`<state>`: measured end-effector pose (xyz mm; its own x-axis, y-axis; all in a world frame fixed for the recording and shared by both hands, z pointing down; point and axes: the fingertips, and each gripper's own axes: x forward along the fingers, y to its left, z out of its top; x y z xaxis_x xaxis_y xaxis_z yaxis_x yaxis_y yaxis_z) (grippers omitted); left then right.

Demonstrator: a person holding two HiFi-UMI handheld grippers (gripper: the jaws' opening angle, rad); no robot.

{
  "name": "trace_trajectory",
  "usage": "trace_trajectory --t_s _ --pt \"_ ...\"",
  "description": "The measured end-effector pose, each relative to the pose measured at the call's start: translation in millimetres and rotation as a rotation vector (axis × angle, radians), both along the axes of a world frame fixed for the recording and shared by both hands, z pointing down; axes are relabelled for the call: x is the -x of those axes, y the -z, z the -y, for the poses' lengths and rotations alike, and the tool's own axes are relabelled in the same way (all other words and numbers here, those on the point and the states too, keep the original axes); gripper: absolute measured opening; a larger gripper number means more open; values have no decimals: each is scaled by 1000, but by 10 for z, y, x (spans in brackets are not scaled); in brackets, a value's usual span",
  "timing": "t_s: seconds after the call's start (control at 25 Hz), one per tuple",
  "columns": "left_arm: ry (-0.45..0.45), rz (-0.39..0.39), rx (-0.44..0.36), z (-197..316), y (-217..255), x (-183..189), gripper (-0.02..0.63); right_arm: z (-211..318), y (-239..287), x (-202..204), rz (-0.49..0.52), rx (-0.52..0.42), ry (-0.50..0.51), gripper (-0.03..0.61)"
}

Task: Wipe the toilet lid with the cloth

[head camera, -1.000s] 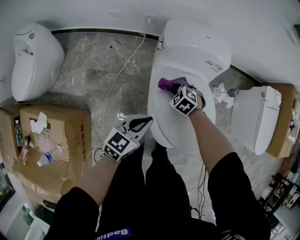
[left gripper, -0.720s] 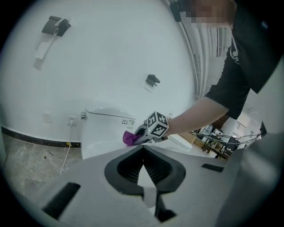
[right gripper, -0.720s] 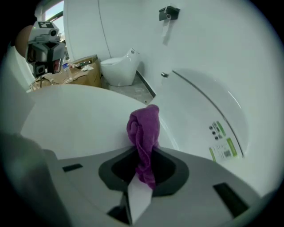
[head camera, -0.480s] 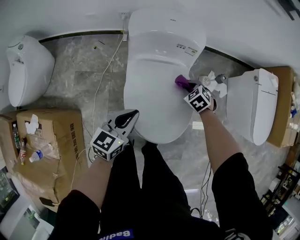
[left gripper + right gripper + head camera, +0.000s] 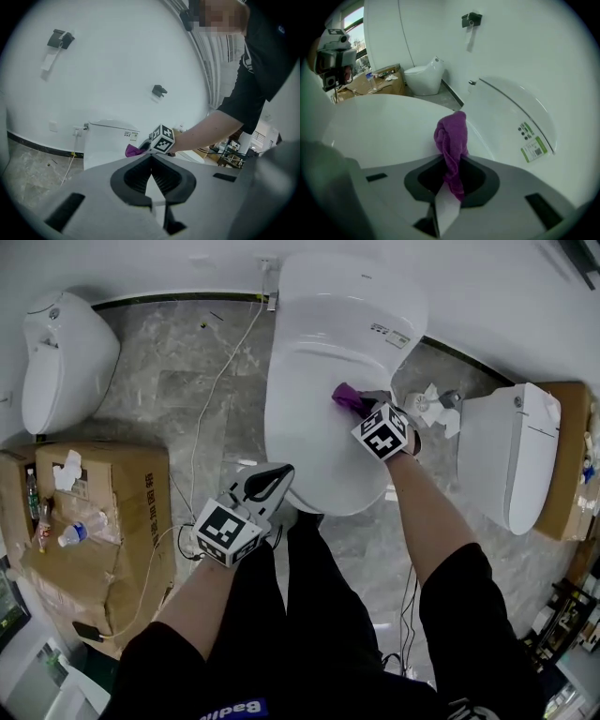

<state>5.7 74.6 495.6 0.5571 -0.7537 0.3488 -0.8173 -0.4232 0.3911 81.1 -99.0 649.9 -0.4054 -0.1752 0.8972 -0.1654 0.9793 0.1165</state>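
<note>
Grey marble floor (image 5: 169, 390), white wall behind, three toilets in the corner.

Right claw (image 5: 450, 161): jaws pressed together on the purple cloth (image 5: 451, 136). They pinch its lower part, and the bunched upper part sticks out past the tips. Head view: cloth down on the toilet lid (image 5: 314, 437), right of the lid's middle. Half a second ago it sat at the lid's right edge. A second ago it was left of the middle. It went across and has come partway back. Right forearm (image 5: 427, 512) crosses above the lid's front right edge.

Left claw (image 5: 151, 161): jaws together, nothing between them. Held just off the lid's front left edge, pointing toward the lid. Same place against the lid as in both earlier frames, jaws unchanged.

Around:
- Tank (image 5: 352, 296) behind the lid, with a green-and-white label (image 5: 533, 147) on its right side.
- Crumpled white tissue (image 5: 433, 401) by a small grey fitting (image 5: 452, 397), just off the lid's right edge. Near the right claw, not touching it.
- White cable (image 5: 225, 381) trails over the floor from the wall, along the lid's left side.
- Second toilet (image 5: 61, 352) far left, third toilet (image 5: 506, 465) on the right.
- Cardboard box (image 5: 112, 512) at left, with a plastic bottle (image 5: 80, 532) lying on top.
</note>
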Motion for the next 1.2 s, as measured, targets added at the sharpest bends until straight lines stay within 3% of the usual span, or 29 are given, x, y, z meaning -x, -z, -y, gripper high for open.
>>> trace_trajectory --t_s 0.16,0.4,0.6,0.8,1.2 --pt "22 -17 12 -325 35 271 17 -240 56 608 12 -1 55 64" --pt "-28 -15 10 -836 34 645 17 -747 162 1448 24 -4 117 64" --pt "-60 -9 4 -1018 34 813 17 -1103 233 1787 35 -10 163 64" --pt "-90 23 -13 -1062 126 764 17 -1150 296 1480 34 -20 120 64" --pt "-58 52 -18 -1020 262 18 17 -875 396 -47 27 -59 -8 63"
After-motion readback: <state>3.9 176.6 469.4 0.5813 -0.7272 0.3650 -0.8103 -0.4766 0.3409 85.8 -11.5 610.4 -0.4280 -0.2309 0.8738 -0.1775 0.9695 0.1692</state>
